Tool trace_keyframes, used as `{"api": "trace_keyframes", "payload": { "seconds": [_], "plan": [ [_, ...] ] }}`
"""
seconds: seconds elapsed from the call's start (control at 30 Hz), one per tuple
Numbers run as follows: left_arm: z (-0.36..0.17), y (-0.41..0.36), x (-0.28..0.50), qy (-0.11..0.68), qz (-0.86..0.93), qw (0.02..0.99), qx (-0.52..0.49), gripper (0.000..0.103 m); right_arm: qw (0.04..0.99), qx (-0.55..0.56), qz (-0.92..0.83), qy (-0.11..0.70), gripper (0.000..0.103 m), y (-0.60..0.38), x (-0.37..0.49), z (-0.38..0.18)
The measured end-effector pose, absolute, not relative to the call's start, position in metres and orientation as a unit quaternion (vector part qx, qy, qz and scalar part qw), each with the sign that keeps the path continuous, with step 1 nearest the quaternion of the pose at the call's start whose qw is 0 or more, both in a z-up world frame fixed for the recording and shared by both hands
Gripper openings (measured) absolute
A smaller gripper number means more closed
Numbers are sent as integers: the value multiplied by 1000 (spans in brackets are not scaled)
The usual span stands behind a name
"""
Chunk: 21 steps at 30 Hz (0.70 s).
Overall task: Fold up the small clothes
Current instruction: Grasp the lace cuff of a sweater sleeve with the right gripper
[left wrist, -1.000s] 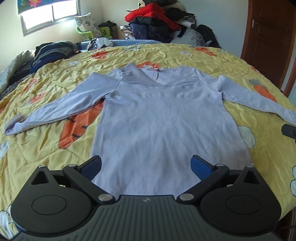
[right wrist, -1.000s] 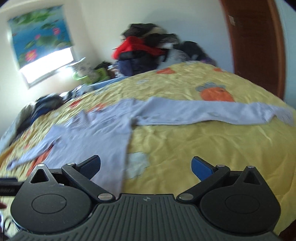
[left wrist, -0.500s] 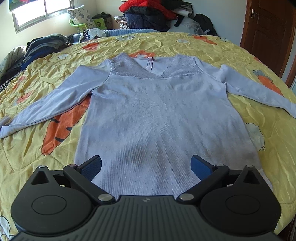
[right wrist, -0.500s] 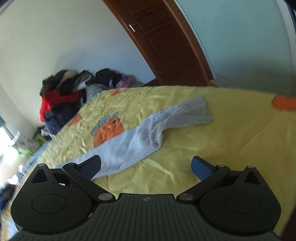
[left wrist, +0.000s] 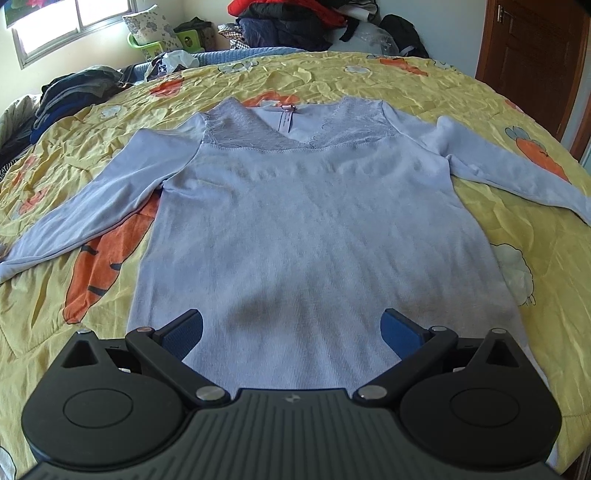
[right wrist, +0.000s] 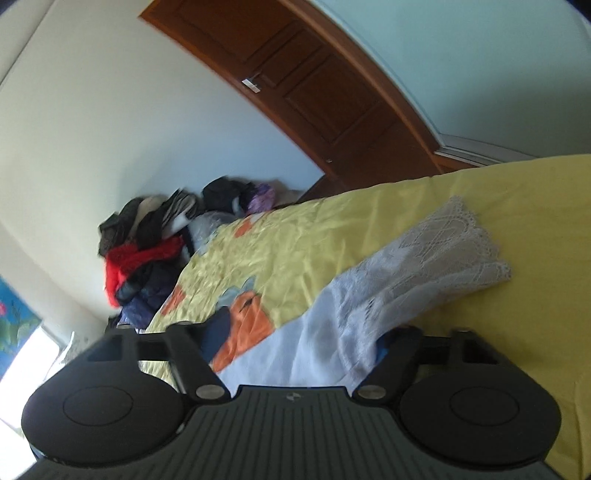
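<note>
A pale lilac long-sleeved top (left wrist: 314, 229) with a lace neckline lies flat, face up, on the yellow carrot-print bedspread (left wrist: 406, 88), both sleeves spread out sideways. My left gripper (left wrist: 291, 334) is open and empty, hovering over the top's hem. In the right wrist view the top's right sleeve (right wrist: 362, 306) with its lace cuff (right wrist: 454, 243) runs between the jaws of my right gripper (right wrist: 306, 341), which is open and tilted. The sleeve covers part of the right finger.
A pile of clothes (left wrist: 295, 22) sits at the head of the bed, also in the right wrist view (right wrist: 147, 251). Dark folded clothes (left wrist: 74, 92) lie at the far left. A brown door (left wrist: 532, 62) stands to the right. The bed edge is near the cuff.
My left gripper has moved forward over the top's hem. My right gripper has swung right and closed in on the right sleeve, which now lies between its open jaws.
</note>
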<state>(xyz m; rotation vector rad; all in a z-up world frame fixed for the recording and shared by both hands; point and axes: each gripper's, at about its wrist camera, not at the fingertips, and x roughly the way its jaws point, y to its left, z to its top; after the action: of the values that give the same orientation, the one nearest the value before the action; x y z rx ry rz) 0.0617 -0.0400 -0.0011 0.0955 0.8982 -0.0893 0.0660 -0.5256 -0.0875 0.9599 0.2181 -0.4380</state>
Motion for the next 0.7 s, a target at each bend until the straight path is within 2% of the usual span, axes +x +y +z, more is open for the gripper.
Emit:
{"api": "trace_keyframes", "payload": {
  "seconds": [0.07, 0.13, 0.27, 0.7],
  "plan": [
    [-2, -40, 63, 434, -44, 898, 49, 103, 844, 478, -220, 106, 27, -533, 68, -93],
    [-3, -40, 64, 435, -43, 898, 50, 103, 830, 498, -226, 104, 13, -538, 71, -100],
    [-4, -36, 67, 436, -40, 898, 48, 103, 844, 478, -215, 108, 10, -534, 81, -97],
    [-2, -19, 75, 427, -8, 903, 44, 103, 865, 483, -60, 123, 10, -471, 114, -54]
  ]
}}
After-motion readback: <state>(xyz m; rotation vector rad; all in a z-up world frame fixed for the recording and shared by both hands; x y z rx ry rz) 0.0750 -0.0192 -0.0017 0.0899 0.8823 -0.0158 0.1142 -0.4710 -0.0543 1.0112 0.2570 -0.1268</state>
